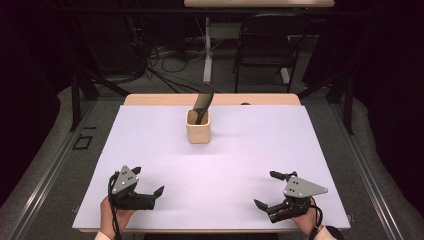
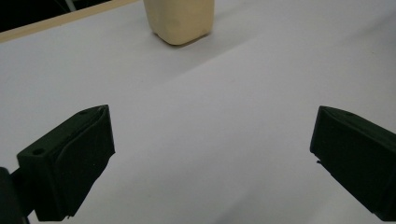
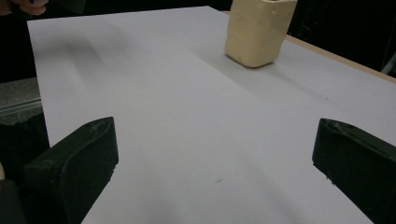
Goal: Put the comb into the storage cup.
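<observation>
A cream, square-sided holder (image 1: 198,127) stands upright near the far middle of the white sheet (image 1: 220,165). A dark flat utensil (image 1: 203,102) leans out of its top toward the right. My left gripper (image 1: 148,181) rests at the near left of the sheet, open, with nothing between its jaws. My right gripper (image 1: 267,190) rests at the near right, open and empty too. The holder (image 2: 180,19) appears far ahead in the left gripper view, and the holder (image 3: 258,29) sits up and to the right in the right gripper view.
The white sheet covers a wooden table whose far edge (image 1: 212,99) shows behind the holder. Beyond it are a dark chair (image 1: 265,47), a table leg (image 1: 207,50) and cables on the floor. Metal rails (image 1: 55,155) run along both sides.
</observation>
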